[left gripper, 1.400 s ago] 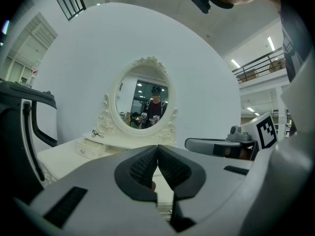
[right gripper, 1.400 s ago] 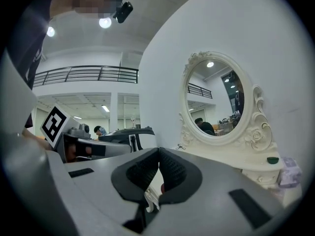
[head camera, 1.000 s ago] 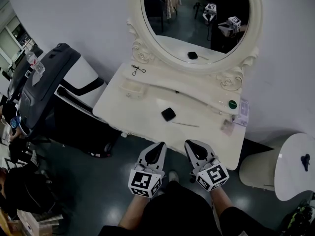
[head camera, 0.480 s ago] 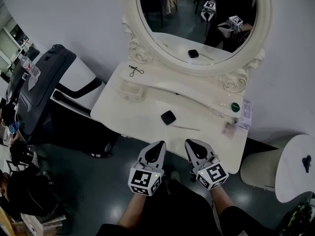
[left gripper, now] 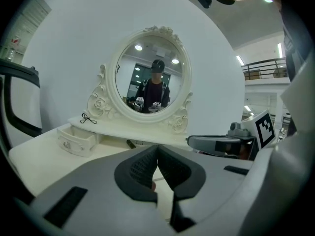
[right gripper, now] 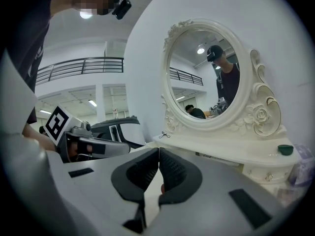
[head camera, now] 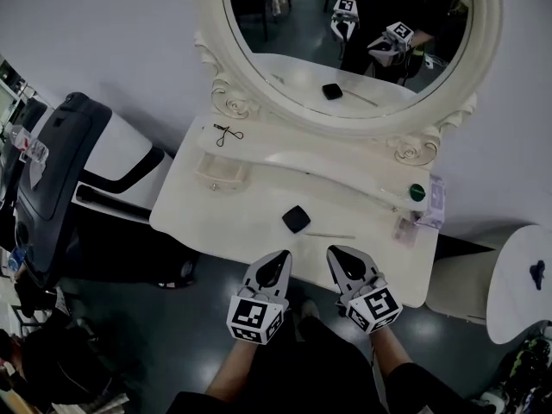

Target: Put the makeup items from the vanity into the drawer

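A black compact (head camera: 296, 219) and a thin stick (head camera: 330, 235) lie on the white vanity top (head camera: 216, 218). On the shelf under the mirror rest an eyelash curler (head camera: 226, 134) and a green round piece (head camera: 417, 192). A small drawer (head camera: 222, 172) sits shut at the vanity's left. My left gripper (head camera: 279, 256) and right gripper (head camera: 331, 252) hover side by side just short of the vanity's front edge, both shut with nothing between the pads. In the left gripper view the jaws (left gripper: 157, 149) meet below the drawer (left gripper: 78, 140); in the right gripper view the jaws (right gripper: 159, 151) are also pressed together.
A black treadmill (head camera: 52, 162) stands left of the vanity. A white round stool (head camera: 517, 283) is at the right. Small packets (head camera: 435, 201) and a clear piece (head camera: 404, 228) lie at the vanity's right end. The oval mirror (head camera: 345, 33) rises behind.
Both grippers have moved forward and a little down toward the vanity, which now sits closer to them. Their jaws stayed shut.
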`<state>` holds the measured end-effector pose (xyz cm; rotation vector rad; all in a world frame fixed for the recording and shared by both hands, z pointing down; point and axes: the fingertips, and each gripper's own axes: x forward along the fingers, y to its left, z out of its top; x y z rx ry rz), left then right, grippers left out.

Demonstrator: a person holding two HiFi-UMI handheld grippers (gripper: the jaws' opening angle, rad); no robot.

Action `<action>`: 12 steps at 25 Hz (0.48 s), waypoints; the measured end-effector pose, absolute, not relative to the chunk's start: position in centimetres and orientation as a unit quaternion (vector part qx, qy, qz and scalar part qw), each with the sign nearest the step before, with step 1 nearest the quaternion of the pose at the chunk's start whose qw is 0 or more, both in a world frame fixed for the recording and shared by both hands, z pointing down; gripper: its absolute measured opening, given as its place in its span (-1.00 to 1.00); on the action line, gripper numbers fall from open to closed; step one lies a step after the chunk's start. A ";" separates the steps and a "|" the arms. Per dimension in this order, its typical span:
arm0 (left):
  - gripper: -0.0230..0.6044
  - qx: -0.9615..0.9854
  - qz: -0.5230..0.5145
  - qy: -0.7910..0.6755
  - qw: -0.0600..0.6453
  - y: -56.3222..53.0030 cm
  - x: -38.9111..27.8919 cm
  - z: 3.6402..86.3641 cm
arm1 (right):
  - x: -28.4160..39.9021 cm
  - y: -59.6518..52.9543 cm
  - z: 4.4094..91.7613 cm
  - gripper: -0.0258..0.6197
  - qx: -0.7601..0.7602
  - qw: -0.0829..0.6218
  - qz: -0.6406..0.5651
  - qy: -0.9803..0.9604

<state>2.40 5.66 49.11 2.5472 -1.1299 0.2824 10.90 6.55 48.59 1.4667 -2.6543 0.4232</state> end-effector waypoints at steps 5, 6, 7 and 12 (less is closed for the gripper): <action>-0.88 0.905 0.110 -0.367 0.186 3.3 1.7 50.6 | 10.1 4.4 49.9 -0.85 0.501 0.056 0.150 -0.851; -0.88 0.907 0.110 -0.360 0.189 2.9 1.6 50.8 | 10.0 4.1 50.1 -0.85 0.506 0.059 0.152 -0.847; -0.88 0.909 0.111 -0.353 0.193 2.5 1.5 51.0 | 9.9 3.7 50.4 -0.85 0.511 0.064 0.155 -0.843; -0.88 0.917 0.111 -0.323 0.207 0.8 1.0 51.7 | 9.5 2.0 51.4 -0.85 0.532 0.086 0.162 -0.827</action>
